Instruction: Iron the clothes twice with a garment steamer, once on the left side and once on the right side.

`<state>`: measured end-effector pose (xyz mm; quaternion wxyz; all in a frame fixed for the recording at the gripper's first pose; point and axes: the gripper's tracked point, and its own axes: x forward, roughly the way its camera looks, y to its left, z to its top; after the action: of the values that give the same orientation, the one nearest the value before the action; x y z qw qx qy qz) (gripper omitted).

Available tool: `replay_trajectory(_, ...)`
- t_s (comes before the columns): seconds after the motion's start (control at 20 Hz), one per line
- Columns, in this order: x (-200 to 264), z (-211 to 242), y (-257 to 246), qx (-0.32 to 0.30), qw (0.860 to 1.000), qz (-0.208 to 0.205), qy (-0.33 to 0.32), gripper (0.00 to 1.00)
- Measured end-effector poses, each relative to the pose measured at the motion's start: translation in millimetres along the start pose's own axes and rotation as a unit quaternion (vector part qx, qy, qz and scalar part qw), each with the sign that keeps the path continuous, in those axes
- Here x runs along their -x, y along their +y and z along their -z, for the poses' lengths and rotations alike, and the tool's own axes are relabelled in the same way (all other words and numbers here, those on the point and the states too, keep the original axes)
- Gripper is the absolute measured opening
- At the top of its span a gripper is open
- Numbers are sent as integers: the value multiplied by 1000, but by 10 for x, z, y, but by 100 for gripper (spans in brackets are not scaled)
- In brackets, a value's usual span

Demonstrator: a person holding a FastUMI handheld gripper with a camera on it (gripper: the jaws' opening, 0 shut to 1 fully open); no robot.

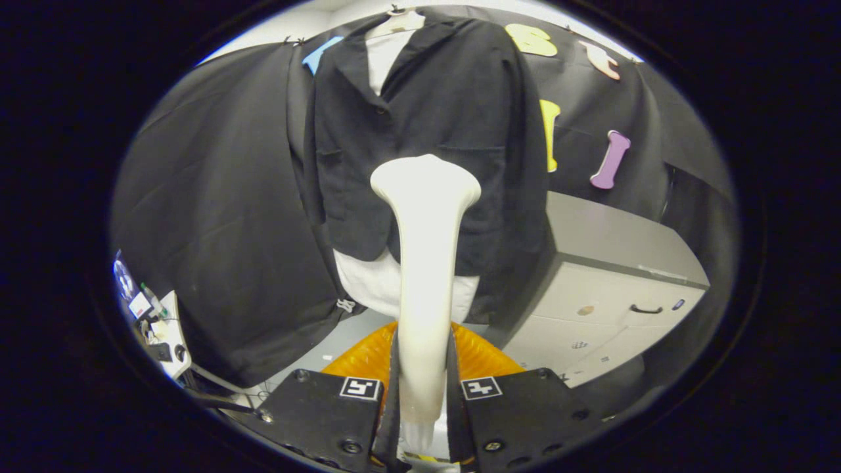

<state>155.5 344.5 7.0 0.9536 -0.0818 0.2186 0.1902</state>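
In the gripper view your claw (pixel 424 394) is closed tight on the handle of the white garment steamer (pixel 426 263), both fingers pressing its sides, and the steamer's flared head stands upright just in front of the lower middle of the black jacket (pixel 433 131), which hangs on a hanger against the booth wall over a white shirt (pixel 387 49), with a grey cabinet (pixel 611 276) off to the jacket's right. You look to be at the start or between strokes, head near the centre of the jacket and whether it touches the cloth I cannot tell; next, carry the head over to one front panel and draw it steadily along the fabric, keeping the grip firm and the head flat to the cloth.
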Motion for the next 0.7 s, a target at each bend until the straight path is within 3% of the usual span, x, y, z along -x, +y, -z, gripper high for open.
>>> replay_trajectory(0.7, 1391, 840, -2045, -105, 991, 78, -31, 32)
